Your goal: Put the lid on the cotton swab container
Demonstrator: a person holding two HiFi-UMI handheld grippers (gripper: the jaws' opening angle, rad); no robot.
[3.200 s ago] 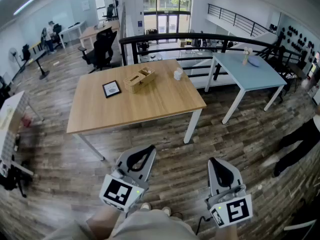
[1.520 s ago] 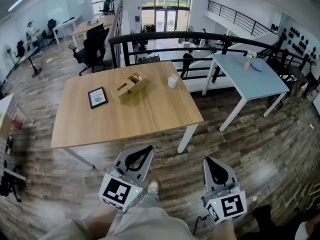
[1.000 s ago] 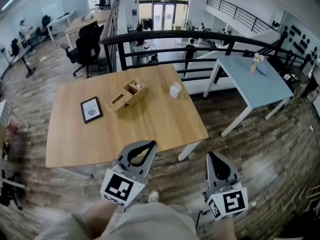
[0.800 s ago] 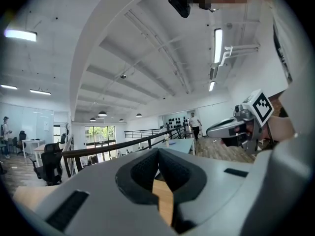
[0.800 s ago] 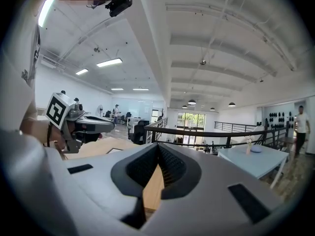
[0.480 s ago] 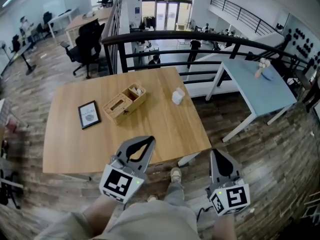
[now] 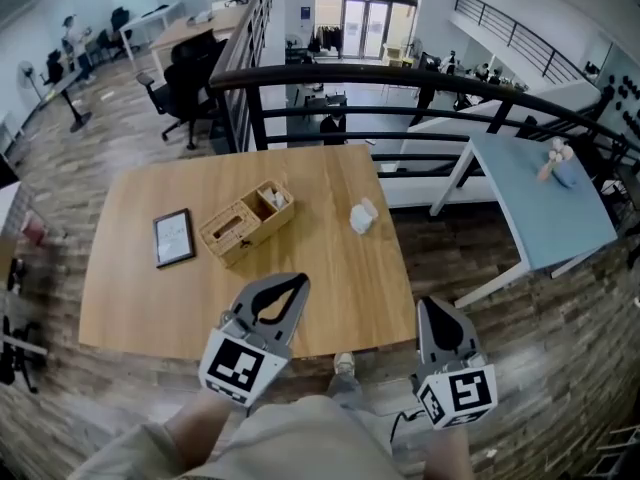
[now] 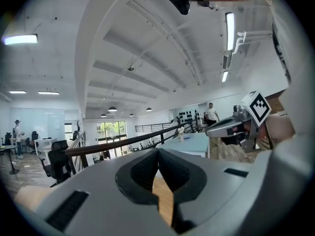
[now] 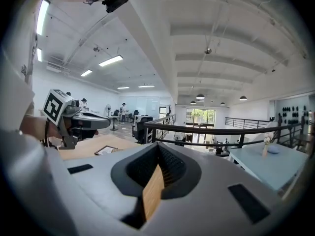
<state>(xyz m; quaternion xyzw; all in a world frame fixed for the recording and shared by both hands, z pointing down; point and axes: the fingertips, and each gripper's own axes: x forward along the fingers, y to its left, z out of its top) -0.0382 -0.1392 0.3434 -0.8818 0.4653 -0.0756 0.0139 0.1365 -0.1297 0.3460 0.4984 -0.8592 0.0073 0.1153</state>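
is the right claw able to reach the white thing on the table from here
Probably not: the right claw hangs short of the table, where the white thing lies well in. Nothing stands between.

From the head, steeply down onto the wooden table (image 7: 340, 288), mid-frame. From the left gripper (image 7: 297, 283) and right gripper (image 7: 430, 305), low, level, toward the shared black railing (image 7: 400, 71).

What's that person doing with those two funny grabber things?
A person holds a gripper in each hand, near the front edge of a wooden table. The left gripper and right gripper are both shut and hold nothing. Farther back on the table sit a small white thing, probably the cotton swab container, a wooden box and a picture frame. Nothing has been picked up yet.
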